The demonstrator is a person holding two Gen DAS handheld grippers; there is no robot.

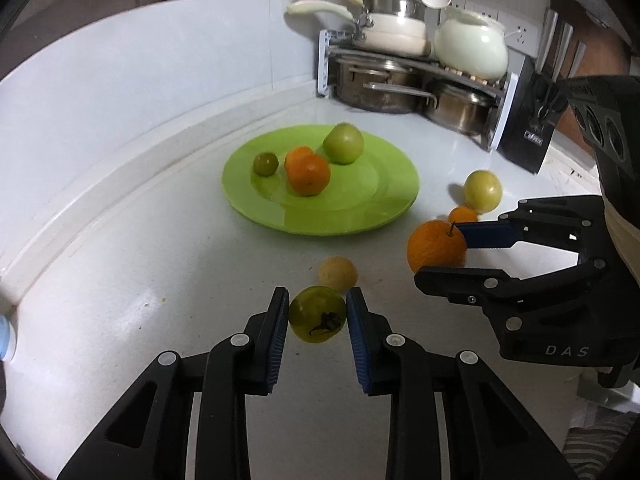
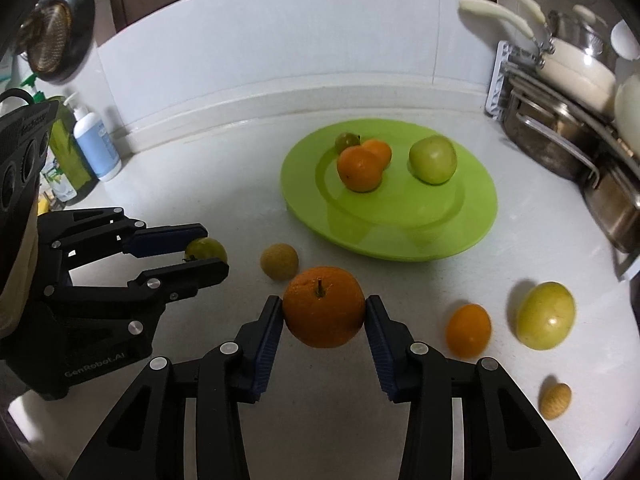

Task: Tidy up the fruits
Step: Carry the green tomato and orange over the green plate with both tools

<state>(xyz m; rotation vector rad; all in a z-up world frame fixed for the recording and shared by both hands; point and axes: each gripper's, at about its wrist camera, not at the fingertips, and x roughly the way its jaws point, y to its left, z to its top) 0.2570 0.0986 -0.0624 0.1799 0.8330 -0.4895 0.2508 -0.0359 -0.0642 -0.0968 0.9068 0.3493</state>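
Note:
A green plate [image 1: 396,176] [image 2: 476,216] on the white counter holds two oranges [image 1: 308,174], a green apple [image 1: 343,143] [image 2: 433,159] and a small green fruit [image 1: 265,164]. My left gripper [image 1: 318,314] [image 2: 206,254] is shut on a small green tomato [image 1: 317,314] [image 2: 208,249], held above the counter. My right gripper [image 2: 324,316] [image 1: 456,252] is shut on a large orange [image 2: 324,306] [image 1: 436,246]. A small tan fruit [image 1: 338,274] [image 2: 279,261] lies between the grippers and the plate.
A yellow-green fruit [image 2: 545,322] [image 1: 482,192], a small orange [image 2: 468,330] and a tan nut-like fruit [image 2: 555,401] lie on the counter to the right. A pot rack [image 1: 416,80] stands at the back right. Bottles [image 2: 96,144] stand at the left.

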